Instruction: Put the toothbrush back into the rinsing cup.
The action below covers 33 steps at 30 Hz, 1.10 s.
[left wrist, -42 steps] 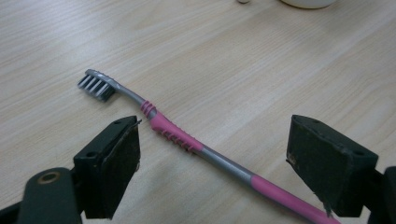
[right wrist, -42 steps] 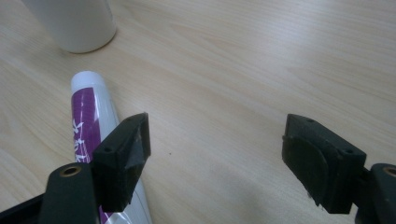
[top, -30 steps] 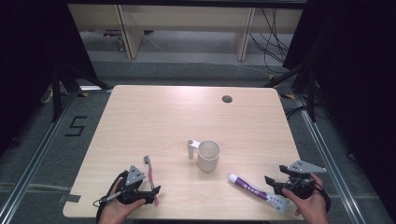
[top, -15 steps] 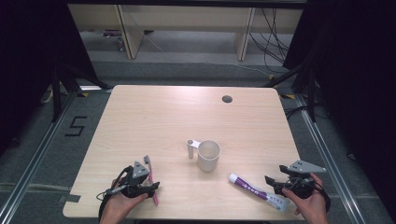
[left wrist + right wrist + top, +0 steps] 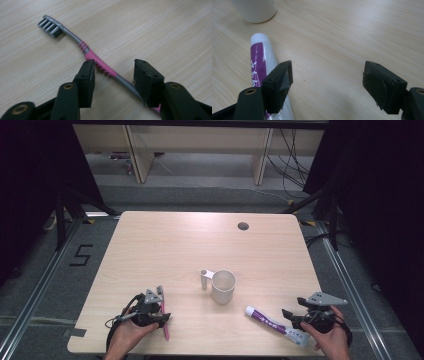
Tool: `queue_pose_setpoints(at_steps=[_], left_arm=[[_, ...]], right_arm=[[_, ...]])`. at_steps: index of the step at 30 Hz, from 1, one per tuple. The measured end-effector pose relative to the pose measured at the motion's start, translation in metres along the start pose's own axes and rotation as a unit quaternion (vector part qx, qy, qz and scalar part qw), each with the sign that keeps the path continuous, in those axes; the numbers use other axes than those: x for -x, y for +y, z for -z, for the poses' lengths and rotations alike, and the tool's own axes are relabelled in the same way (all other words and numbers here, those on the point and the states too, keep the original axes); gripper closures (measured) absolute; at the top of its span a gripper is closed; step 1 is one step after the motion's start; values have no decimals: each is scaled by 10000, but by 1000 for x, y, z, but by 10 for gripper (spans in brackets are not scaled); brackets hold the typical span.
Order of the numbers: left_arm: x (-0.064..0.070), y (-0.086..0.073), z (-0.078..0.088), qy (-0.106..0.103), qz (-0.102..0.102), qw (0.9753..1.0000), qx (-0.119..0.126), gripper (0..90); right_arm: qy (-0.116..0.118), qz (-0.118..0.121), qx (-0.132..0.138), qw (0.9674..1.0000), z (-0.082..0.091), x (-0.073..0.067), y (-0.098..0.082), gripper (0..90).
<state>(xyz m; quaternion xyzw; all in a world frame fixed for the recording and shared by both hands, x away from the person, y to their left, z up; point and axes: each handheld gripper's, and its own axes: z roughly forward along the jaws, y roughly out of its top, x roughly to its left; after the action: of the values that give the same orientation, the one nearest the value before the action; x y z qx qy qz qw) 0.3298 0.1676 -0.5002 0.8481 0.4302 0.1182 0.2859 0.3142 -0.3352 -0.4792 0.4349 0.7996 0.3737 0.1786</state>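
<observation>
One light, stiff toothbrush (image 5: 100, 65) lies between the closing left gripper (image 5: 113, 80), not yet pinched; its ribbed pink grip suits holding. Right gripper (image 5: 327, 85) gapes.

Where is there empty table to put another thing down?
The whole far half of the table is bare, from the mug back to the small round hole. The near edge is crowded: toothbrush at one corner, toothpaste tube at the other.
</observation>
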Motion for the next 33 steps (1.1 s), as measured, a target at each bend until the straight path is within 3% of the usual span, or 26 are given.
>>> queue_pose_setpoints(at_steps=[2,4,8,11,15,17,20,21,22,24,25,26,28,32,33], left_arm=[[-1,1,0,16,-12,10000,-42,571],[-3,6,0,14,-129,9994,-323,595],[-4,13,-2,82,-299,9980,-558,654],[-5,19,-2,18,-387,9961,-798,686],[-5,27,-3,-4,-606,9921,-1101,726],[-5,30,-4,-9,-665,9901,-1237,745],[-6,34,-5,-40,-713,9874,-1409,777],[-7,36,-5,-54,-768,9855,-1511,783],[-6,37,-6,-45,-713,9856,-1536,792],[-7,39,-7,-87,-800,9828,-1665,809],[-6,40,-7,-88,-733,9826,-1706,811],[-7,41,-7,-95,-798,9807,-1782,812],[-6,43,-8,-87,-787,9794,-1858,812],[-5,48,-11,-107,-919,9724,-2141,816],[-4,49,-11,-93,-889,9721,-2169,817]], right_arm=[[9,39,7,10000,0,0,0,252],[11,42,12,10000,0,0,0,253],[38,31,34,10000,0,0,0,257],[50,43,13,10000,0,0,1,257],[24,87,41,10000,0,-1,1,258],[101,-45,29,9999,0,-3,1,258],[98,54,18,9999,0,0,1,258],[89,60,19,9999,-1,-1,1,258],[107,26,-2,9999,-1,-1,1,258],[122,-5,24,9999,-1,-2,1,258],[108,5,5,9999,0,-2,1,258],[105,-4,-19,9999,0,-2,1,258],[119,48,-17,9999,-1,-1,1,258],[143,-7,-40,9999,-1,-3,1,258],[94,143,12,9999,-1,-1,1,258]])
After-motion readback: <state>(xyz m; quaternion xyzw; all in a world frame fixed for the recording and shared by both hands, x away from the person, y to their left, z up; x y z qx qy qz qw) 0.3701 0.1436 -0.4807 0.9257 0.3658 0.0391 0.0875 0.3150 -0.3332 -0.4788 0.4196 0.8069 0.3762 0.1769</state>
